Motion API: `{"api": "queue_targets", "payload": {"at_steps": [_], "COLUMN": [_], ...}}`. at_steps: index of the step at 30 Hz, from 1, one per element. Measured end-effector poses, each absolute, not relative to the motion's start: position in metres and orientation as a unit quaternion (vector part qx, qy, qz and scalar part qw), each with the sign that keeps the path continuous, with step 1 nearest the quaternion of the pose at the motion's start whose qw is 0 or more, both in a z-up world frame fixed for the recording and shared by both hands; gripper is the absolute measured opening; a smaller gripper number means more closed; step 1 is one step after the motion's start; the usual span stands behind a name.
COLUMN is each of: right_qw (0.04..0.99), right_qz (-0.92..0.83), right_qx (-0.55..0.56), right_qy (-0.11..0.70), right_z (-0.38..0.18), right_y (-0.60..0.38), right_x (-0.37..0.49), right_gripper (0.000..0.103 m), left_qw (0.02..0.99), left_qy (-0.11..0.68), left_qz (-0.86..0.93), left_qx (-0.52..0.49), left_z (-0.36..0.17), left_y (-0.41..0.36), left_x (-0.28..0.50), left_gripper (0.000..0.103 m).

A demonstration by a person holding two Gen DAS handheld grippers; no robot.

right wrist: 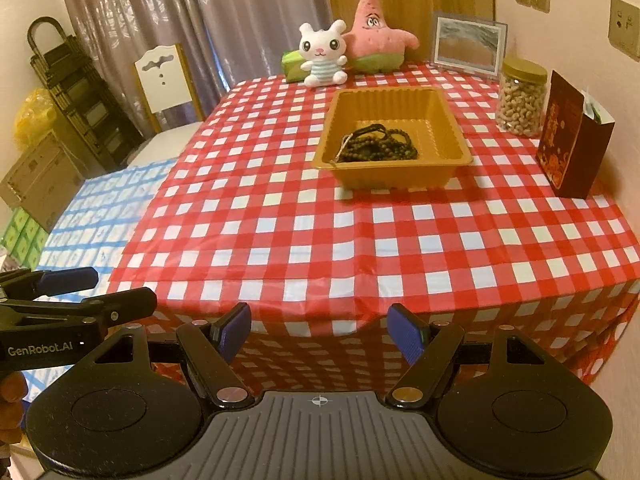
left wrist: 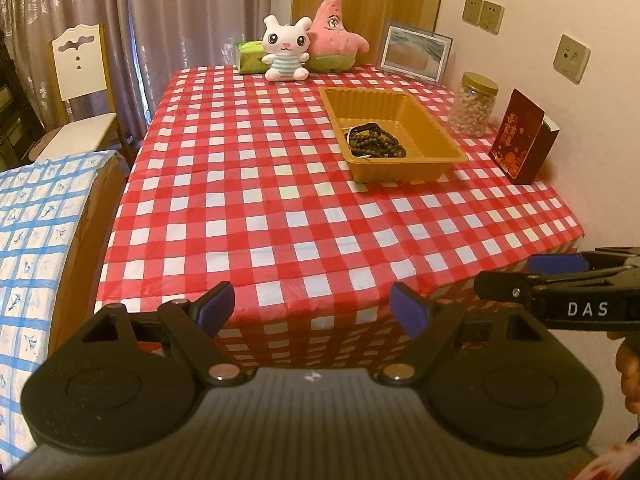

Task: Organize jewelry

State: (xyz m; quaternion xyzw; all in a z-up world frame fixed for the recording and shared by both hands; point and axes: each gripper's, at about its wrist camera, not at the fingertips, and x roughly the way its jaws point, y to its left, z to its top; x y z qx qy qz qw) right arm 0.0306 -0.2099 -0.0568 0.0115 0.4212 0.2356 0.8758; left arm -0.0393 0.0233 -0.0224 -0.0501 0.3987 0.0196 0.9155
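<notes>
A pile of dark bead necklaces lies in a golden plastic tray at the far right of the red checked table; the beads and tray also show in the right wrist view. My left gripper is open and empty, held in front of the table's near edge. My right gripper is open and empty too, beside the left one. Each gripper shows at the edge of the other's view, the right gripper and the left gripper.
At the table's back stand a white bunny plush, a pink star plush, a green tissue box and a picture frame. A nut jar and a dark red box stand by the right wall. A chair and a blue-checked surface are at left.
</notes>
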Motion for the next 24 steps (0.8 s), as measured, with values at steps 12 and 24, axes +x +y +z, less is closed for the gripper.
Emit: {"api": "queue_targets", "payload": {"at_steps": [12,24], "right_qw": [0.876,0.876], "right_qz": [0.237,0.237], "right_qx": [0.008,0.008], "right_qy": [0.42,0.419], "right_z": [-0.056,-0.056], "right_y": [-0.2053,-0.205], "right_x": [0.0322,0.0329], "right_gripper": [0.075,0.075], "left_qw": [0.917,0.917], "left_qy": [0.395,0.395], "left_qz": [0.02,0.019], "left_qx": [-0.047,-0.048], "left_z": [-0.022,-0.0215], "left_y": [0.0255,0.0241], "left_x": [-0.0361,-0.0326], "left_gripper": [0.083,0.083]}}
